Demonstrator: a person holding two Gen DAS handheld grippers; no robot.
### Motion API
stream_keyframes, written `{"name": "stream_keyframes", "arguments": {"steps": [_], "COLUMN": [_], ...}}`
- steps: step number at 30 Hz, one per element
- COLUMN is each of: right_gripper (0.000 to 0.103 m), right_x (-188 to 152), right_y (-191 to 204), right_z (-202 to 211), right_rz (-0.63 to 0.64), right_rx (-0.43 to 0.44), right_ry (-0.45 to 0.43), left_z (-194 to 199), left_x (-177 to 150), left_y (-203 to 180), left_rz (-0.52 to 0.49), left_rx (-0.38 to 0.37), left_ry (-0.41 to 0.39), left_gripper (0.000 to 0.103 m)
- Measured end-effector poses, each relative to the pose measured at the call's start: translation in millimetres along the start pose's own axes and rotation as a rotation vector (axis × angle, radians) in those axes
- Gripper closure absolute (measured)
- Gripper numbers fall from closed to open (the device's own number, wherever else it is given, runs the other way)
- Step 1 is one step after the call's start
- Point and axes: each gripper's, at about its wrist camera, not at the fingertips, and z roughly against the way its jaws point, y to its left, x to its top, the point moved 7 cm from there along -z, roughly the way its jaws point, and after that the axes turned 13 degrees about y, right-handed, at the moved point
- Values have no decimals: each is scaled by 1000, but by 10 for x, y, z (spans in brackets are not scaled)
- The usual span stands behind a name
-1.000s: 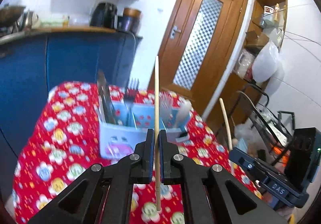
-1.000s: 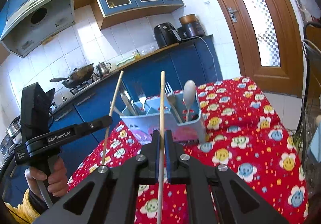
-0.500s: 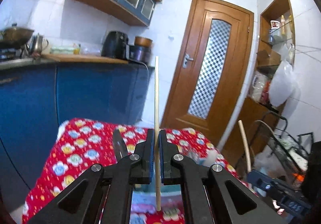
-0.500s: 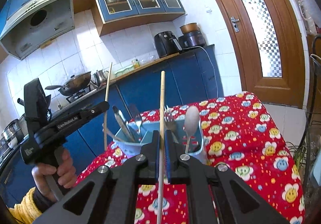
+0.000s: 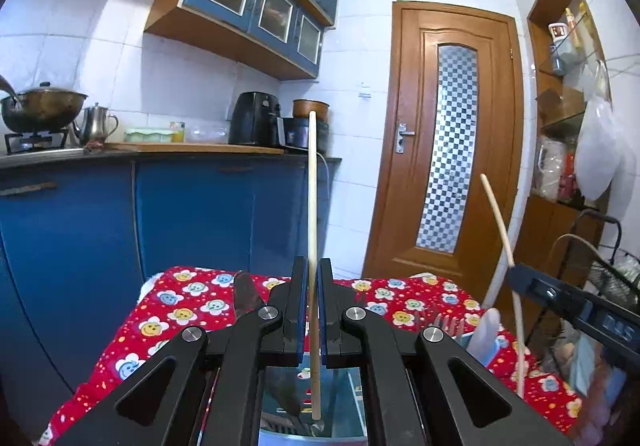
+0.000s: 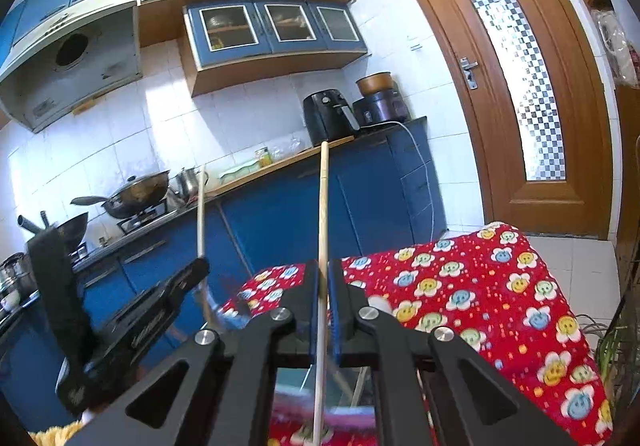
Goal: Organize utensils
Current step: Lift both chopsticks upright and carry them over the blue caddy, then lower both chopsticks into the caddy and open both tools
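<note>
My left gripper (image 5: 313, 266) is shut on a wooden chopstick (image 5: 312, 206) held upright; its lower end hangs over the light blue utensil holder (image 5: 312, 402) directly below the jaws. My right gripper (image 6: 323, 270) is shut on a second wooden chopstick (image 6: 322, 214), also upright, its lower end over the holder (image 6: 320, 378). The right gripper and its chopstick (image 5: 502, 246) show at the right of the left wrist view; the left gripper (image 6: 132, 326) shows at the left of the right wrist view. A knife (image 5: 246, 298), forks (image 5: 440, 322) and a white spoon (image 5: 486, 334) stand in the holder.
The holder stands on a table with a red flowered cloth (image 6: 500, 294). Blue kitchen cabinets (image 5: 200, 214) and a counter with an air fryer (image 5: 256, 118) lie behind. A wooden door (image 5: 452, 150) is at the right, with a wire rack (image 5: 600, 274) beside the table.
Both grippers have moved in over the utensil holder and tilted up, so the holder has dropped from mid-frame to under the jaws. Both chopsticks stay gripped.
</note>
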Motion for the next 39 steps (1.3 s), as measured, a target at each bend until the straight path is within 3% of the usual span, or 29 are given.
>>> {"name": "stream_keyframes", "arguments": {"steps": [8, 16, 23, 39], "right_gripper": [96, 96, 96, 75], "right_x": [-7, -134, -168, -81], "right_y": [-1, -44, 2, 41], "right_z": [-321, -412, -405, -133], "right_rz": [106, 109, 105, 59], "right_rx": [-57, -38, -26, 15], "right_ry": [-47, -26, -13, -37], "left_z": [-87, -70, -62, 80], "left_x": [-106, -137, -140, -79], "left_y": [-18, -30, -68, -54], "left_rz": [-13, -30, -34, 0], "left_rx": [12, 37, 14, -22], "left_ry": [-13, -31, -8, 38], "left_gripper": [98, 98, 86, 83]}}
